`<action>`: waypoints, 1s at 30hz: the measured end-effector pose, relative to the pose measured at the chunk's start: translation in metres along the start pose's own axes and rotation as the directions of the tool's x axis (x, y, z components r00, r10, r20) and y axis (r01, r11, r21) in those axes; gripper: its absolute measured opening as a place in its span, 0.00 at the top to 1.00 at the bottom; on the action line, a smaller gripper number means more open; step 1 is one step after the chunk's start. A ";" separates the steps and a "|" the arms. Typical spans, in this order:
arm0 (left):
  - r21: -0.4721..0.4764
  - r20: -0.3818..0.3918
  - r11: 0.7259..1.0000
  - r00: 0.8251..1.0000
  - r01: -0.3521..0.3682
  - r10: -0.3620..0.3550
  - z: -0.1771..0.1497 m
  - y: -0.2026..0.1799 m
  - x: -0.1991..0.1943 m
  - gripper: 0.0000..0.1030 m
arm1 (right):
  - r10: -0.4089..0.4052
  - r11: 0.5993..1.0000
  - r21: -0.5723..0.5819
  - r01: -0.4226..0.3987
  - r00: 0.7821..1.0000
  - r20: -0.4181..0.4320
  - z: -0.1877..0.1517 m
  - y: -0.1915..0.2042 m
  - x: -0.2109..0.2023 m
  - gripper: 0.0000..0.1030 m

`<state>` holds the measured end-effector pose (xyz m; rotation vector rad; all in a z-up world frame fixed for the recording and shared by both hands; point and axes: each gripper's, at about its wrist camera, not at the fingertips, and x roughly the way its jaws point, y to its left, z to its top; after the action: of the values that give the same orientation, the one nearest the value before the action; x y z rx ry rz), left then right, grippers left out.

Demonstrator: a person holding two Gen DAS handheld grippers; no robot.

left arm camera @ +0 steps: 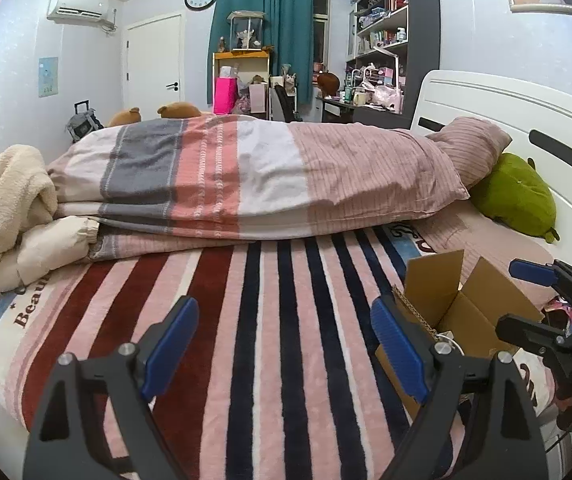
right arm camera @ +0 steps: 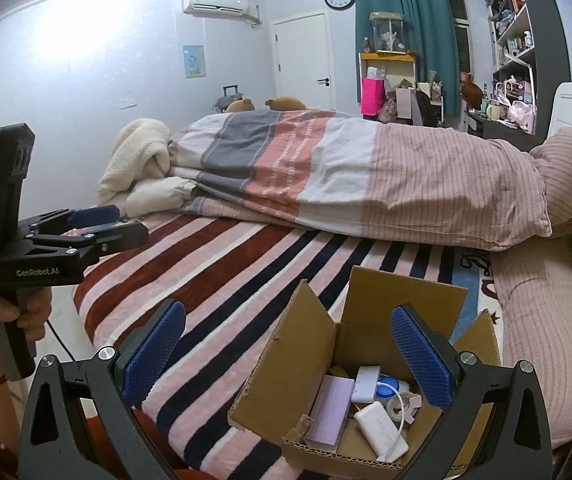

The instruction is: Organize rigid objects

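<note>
Blue pads of the left gripper [left arm camera: 285,346] stand wide apart over the striped blanket [left arm camera: 270,304], nothing between them. Its right finger hides part of the box [left arm camera: 462,312], whose inside cannot be seen. At the right edge, the right gripper [left arm camera: 520,298] is cut off.

Right gripper [right arm camera: 288,354] jaws also gape, empty, above the open box [right arm camera: 286,364] on the blanket. Inside, half hidden: a white power bank [right arm camera: 380,428], long axis running toward the lower right, and a pink pad [right arm camera: 328,410].

Brown cardboard box [right arm camera: 370,344]; pink, maroon and navy striped blanket [left arm camera: 270,320]; green plush [left arm camera: 518,196]; teal curtain [left arm camera: 270,28].
</note>
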<state>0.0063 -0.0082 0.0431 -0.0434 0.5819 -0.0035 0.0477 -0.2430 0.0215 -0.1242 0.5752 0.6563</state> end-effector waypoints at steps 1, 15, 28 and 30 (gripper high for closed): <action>0.000 0.000 1.000 1.000 0.001 -0.001 0.000 0.000 0.000 0.16 | 0.001 1.000 0.002 -0.001 1.000 0.001 0.000 0.000 0.000 0.00; 0.001 0.005 1.000 1.000 -0.008 0.008 -0.001 -0.001 -0.003 0.16 | 0.002 1.000 0.001 -0.002 1.000 -0.002 0.000 0.001 0.001 0.00; 0.000 0.006 1.000 1.000 -0.012 0.012 -0.001 -0.001 -0.004 0.16 | 0.006 1.000 0.001 -0.006 1.000 -0.003 0.000 -0.002 0.001 0.00; 0.000 0.007 1.000 1.000 -0.012 0.012 -0.001 -0.001 -0.004 0.16 | 0.006 1.000 0.002 -0.006 1.000 -0.003 0.000 -0.002 0.001 0.00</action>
<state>0.0026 -0.0090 0.0447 -0.0398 0.5750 0.0086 0.0494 -0.2443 0.0209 -0.1217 0.5788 0.6618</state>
